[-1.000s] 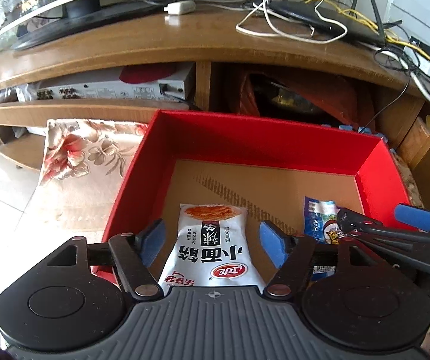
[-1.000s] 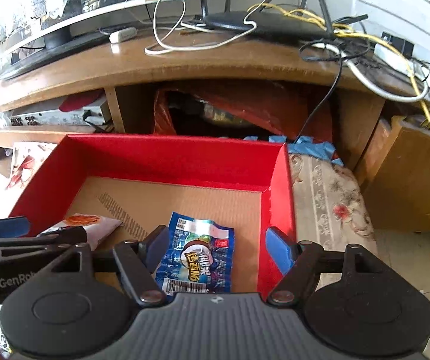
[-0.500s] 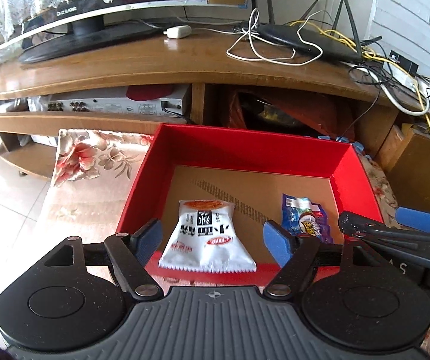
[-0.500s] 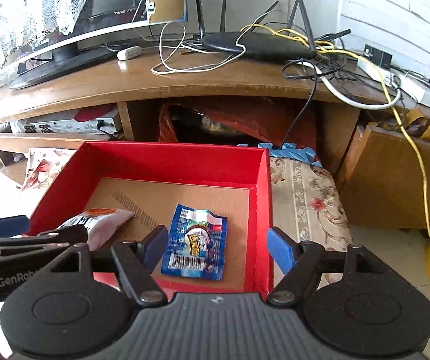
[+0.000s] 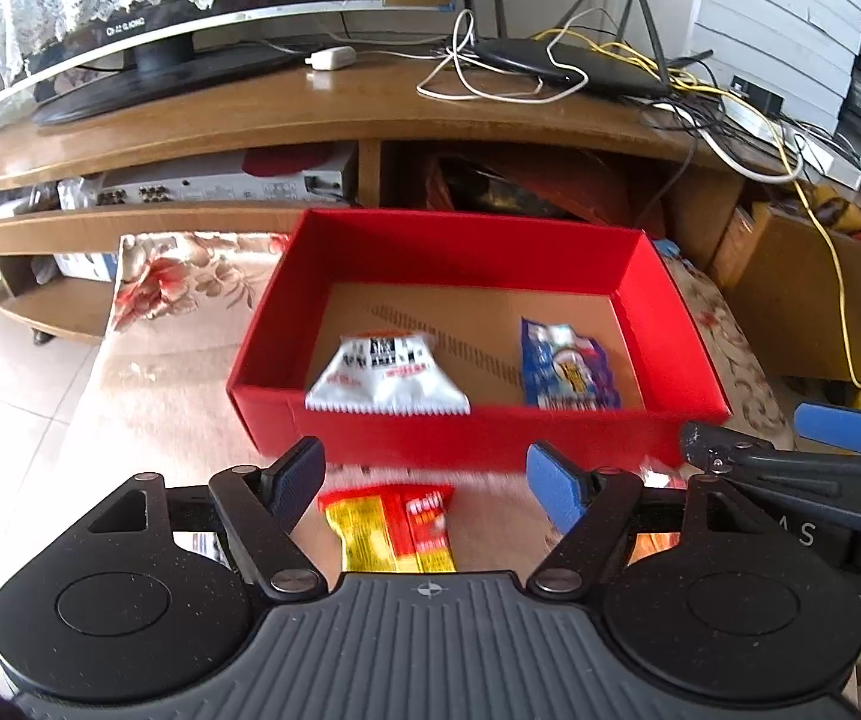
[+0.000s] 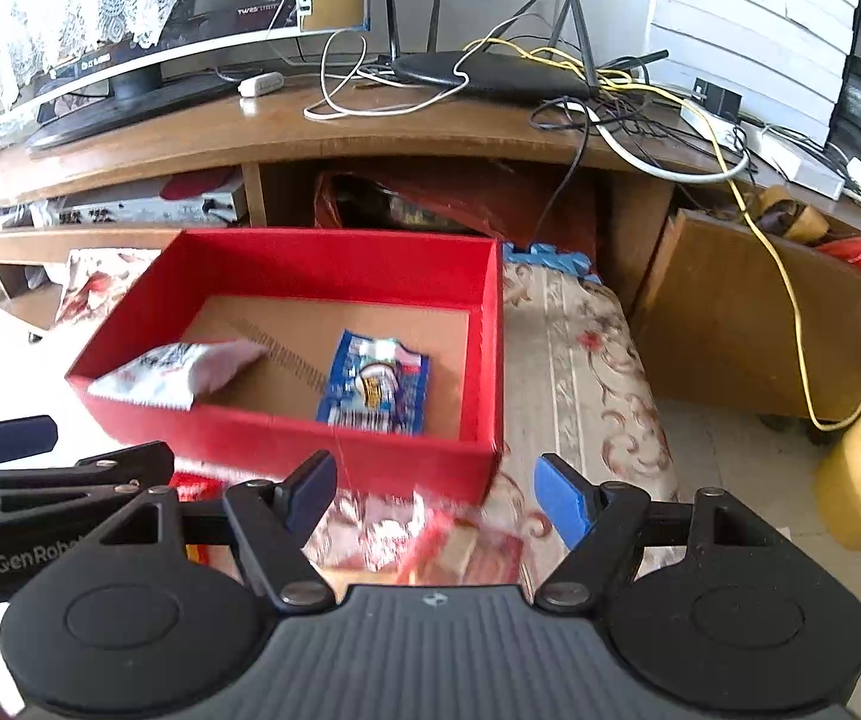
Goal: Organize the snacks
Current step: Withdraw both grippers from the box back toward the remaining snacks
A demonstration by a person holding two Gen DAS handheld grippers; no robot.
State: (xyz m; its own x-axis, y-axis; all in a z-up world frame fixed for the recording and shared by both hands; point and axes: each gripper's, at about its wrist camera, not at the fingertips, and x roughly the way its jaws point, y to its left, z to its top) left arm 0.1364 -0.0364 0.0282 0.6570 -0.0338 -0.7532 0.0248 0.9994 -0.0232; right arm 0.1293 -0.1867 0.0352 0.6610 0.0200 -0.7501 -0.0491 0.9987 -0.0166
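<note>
While blurred, clear packet defies reading.

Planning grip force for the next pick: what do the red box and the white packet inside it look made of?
Red box: apparently cardboard, matte red walls, with a bare brown board floor showing. White packet: probably thin plastic film, slightly glossy, puffed, with a serrated sealed edge.
</note>
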